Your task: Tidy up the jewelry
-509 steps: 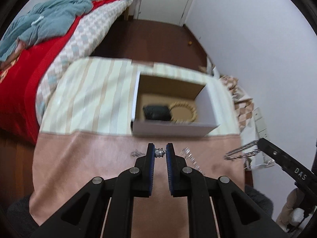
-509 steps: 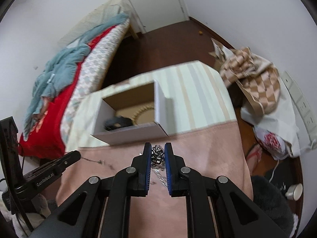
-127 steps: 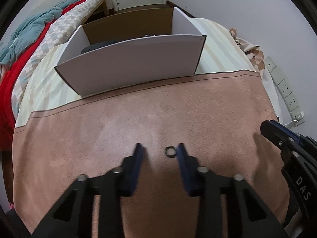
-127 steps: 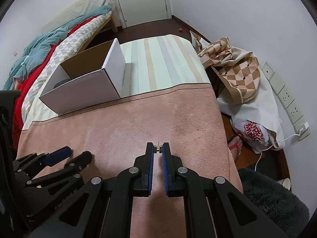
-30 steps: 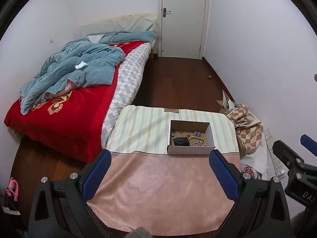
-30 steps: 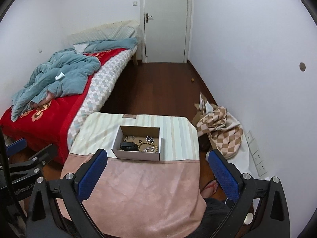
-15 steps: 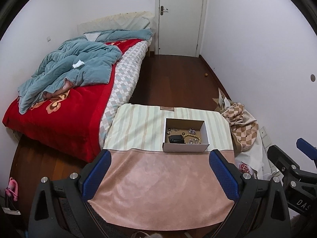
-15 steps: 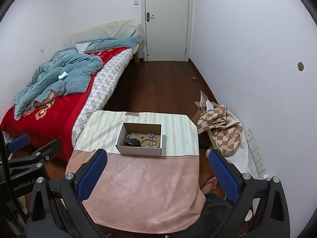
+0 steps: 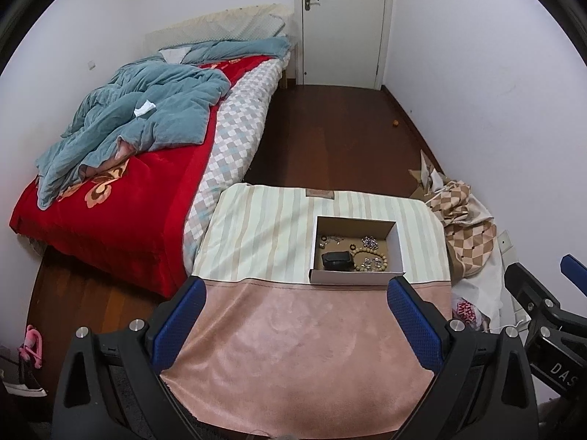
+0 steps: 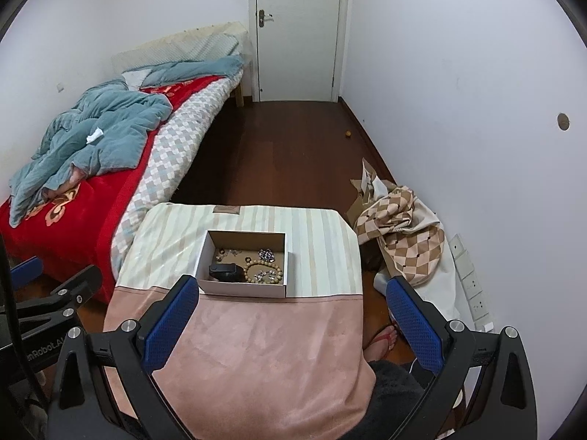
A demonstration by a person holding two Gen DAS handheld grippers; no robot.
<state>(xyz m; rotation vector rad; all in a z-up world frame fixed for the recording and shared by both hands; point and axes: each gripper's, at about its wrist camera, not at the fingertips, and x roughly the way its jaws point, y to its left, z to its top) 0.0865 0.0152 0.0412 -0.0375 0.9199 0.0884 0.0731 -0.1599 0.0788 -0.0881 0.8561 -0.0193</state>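
Evidently complete: all visible jewelry [image 10: 262, 267] lies inside the box [image 10: 245, 288], at 12 o'clock on the table [image 10: 264, 359]. Left gripper [image 9: 295, 315] and right gripper [image 10: 293, 311]: jaws spread wide, empty. No pieces visible on the cloth.

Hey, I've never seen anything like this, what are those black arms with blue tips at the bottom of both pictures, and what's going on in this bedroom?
Those are hand-held grippers, one in each of a person's hands; no robot is involved. Each carries a wide-angle camera looking forward along its two fingers, so one picture comes from the left gripper and the other from the right gripper. Both are wide open and hold nothing. They are raised above a table covered by a pink cloth and a striped cloth. On it stands an open cardboard box holding a beaded bracelet, a dark case and small shiny jewelry pieces. A bed stands to the left.
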